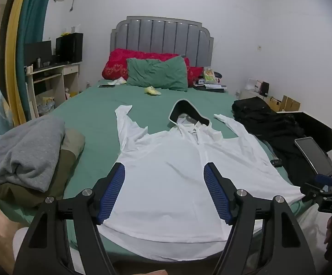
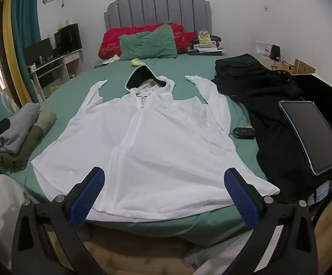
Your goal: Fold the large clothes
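A white hooded zip jacket lies flat, front up, on the green bed sheet. Both sleeves spread out toward the headboard, and the dark-lined hood points the same way. My left gripper hovers open over the jacket's lower left part, with nothing between its blue pads. Over the hem near the bed's front edge, my right gripper stands wide open and holds nothing.
Grey and olive folded clothes are stacked at the bed's left edge. A heap of black clothes with a tablet lies at the right. A small black device sits beside the jacket. Pillows are at the headboard.
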`<state>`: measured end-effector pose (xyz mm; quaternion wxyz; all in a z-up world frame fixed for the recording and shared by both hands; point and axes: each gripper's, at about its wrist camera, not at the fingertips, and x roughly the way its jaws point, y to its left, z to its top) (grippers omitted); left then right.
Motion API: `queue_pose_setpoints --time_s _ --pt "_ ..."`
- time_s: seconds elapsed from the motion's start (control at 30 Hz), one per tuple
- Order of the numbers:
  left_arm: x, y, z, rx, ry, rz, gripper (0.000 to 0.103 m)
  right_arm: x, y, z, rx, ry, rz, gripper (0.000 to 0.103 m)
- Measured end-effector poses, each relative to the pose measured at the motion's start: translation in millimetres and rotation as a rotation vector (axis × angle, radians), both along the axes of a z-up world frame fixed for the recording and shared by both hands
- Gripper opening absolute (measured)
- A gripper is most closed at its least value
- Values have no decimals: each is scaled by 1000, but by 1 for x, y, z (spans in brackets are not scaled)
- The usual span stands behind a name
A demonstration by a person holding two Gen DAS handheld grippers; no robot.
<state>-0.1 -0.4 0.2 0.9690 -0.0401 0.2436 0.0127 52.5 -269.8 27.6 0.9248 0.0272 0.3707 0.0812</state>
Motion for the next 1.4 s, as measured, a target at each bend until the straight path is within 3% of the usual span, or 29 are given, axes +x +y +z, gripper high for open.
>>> queue_pose_setpoints --time_s 1.4 --pt "2 -4 -1 5 -4 -1 75 5 1 -5 -14 2 -2 102"
